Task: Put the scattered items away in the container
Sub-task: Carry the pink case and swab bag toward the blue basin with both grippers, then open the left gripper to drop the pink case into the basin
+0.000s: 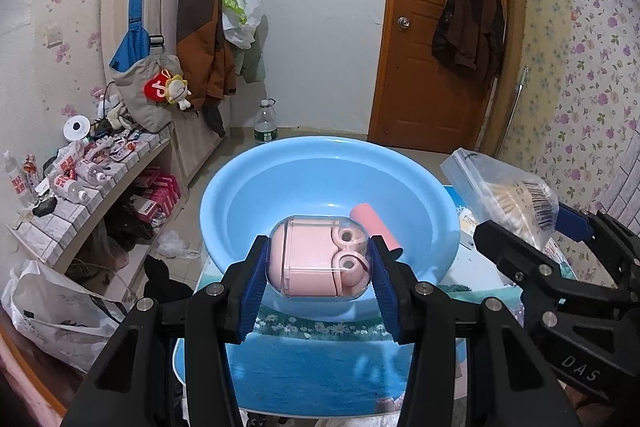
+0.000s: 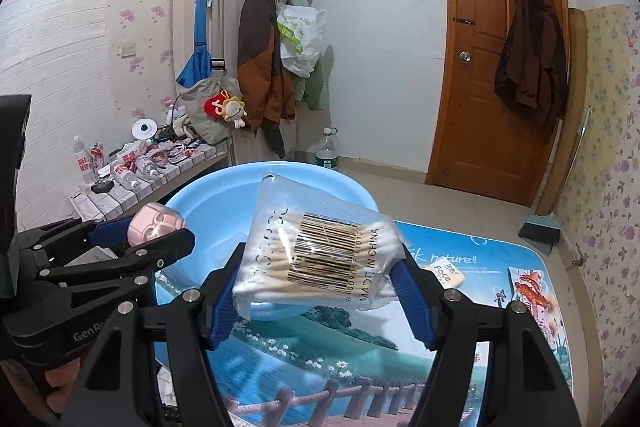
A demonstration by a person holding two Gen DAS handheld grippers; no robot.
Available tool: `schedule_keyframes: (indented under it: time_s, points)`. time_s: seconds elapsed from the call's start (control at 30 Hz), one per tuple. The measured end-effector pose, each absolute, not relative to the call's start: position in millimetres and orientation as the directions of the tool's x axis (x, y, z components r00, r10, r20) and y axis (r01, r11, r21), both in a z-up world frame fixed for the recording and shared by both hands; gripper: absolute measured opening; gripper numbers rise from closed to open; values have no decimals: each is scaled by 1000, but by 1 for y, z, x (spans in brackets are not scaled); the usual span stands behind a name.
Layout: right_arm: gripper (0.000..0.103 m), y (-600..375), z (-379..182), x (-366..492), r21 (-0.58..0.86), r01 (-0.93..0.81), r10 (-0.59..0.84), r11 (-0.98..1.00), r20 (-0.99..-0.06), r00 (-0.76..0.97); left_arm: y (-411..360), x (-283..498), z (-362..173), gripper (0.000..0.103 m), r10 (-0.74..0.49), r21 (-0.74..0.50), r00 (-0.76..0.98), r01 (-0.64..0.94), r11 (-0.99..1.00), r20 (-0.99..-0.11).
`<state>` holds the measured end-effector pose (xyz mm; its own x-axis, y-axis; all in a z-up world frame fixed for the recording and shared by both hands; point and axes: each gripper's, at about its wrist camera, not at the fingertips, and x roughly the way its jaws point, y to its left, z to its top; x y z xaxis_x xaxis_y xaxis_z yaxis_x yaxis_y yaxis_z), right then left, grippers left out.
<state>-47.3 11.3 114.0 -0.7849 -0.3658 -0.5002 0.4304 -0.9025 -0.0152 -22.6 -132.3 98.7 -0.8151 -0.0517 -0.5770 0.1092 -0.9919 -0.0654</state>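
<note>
Above the near rim of the blue basin (image 1: 224,203), left gripper (image 1: 318,263) jaws clamp the pink case (image 1: 308,259); right gripper (image 2: 320,267) jaws grip the cotton-swab bag (image 2: 320,247). Advance both over the centre, apparently short of it, before releasing.

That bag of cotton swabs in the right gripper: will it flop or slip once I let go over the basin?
The bag of cotton swabs looks soft and probably light: thin clear plastic, its top corner sticking up loose above the right gripper. The film looks glossy, so it may slide. Released over the basin, it should drop flat rather than roll.
</note>
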Motion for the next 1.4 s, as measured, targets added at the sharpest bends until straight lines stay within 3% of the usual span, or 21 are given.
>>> schedule_keyframes:
  time_s: [0.8, 1.4]
  points:
    - [70, -19, 116, -74, -26, 468, -393, -883, -503, -770, -155, -47, 112, 47, -92, -39, -819, 138, -990, -567]
    - [70, -25, 94, -107, -19, 448, -362, -894, -557, -748, -163, -73, 89, 47, -84, -32, -780, 132, -991, -620]
